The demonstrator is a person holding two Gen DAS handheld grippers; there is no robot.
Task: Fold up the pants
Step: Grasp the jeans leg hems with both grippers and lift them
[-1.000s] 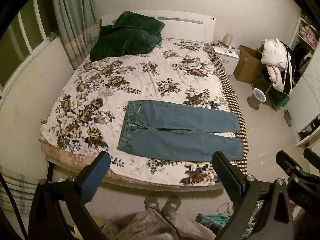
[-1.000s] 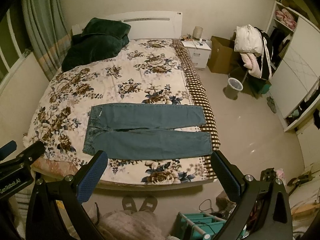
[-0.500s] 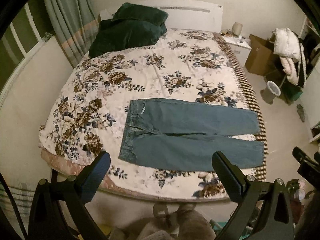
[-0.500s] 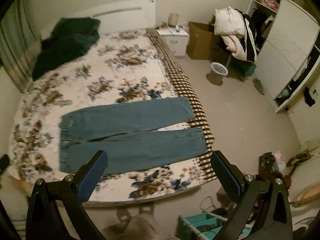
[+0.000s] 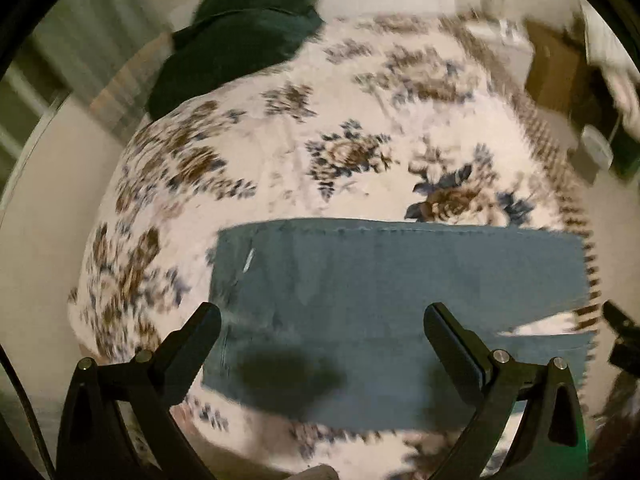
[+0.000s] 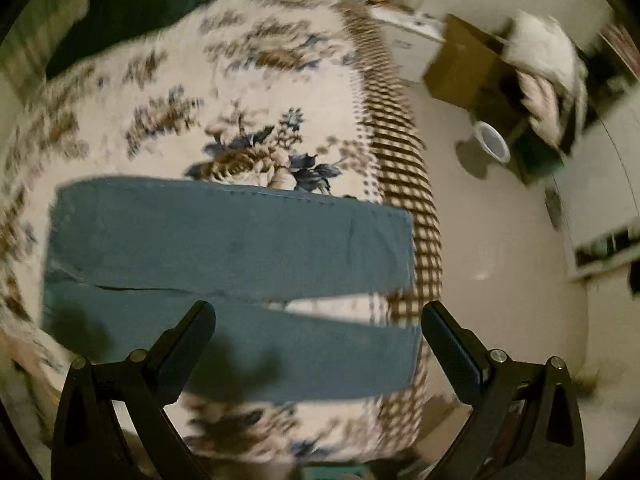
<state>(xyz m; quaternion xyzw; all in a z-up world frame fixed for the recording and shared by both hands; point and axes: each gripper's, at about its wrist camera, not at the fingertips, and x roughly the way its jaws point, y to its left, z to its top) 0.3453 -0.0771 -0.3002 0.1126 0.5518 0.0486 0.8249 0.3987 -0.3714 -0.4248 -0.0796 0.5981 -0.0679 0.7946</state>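
Observation:
Blue jeans (image 5: 392, 280) lie flat across the near part of the floral bedspread (image 5: 340, 152), waistband at the left, both legs running right. My left gripper (image 5: 322, 334) hovers open above the waist and upper legs, holding nothing. In the right wrist view the jeans (image 6: 224, 240) show a narrow gap between the legs toward the cuffs. My right gripper (image 6: 318, 332) is open over the near leg's lower half, empty. Both views are blurred by motion. Shadows of the grippers fall on the denim.
A dark green blanket (image 5: 240, 36) is heaped at the head of the bed. The checked bed edge (image 6: 400, 168) drops to the floor on the right. A cardboard box (image 6: 464, 68), a small bin (image 6: 492, 142) and piled clothes (image 6: 544, 60) stand beyond it.
Both grippers have moved forward and down toward the bed, so the jeans fill far more of each view. The jeans have not moved. Both grippers stay open.

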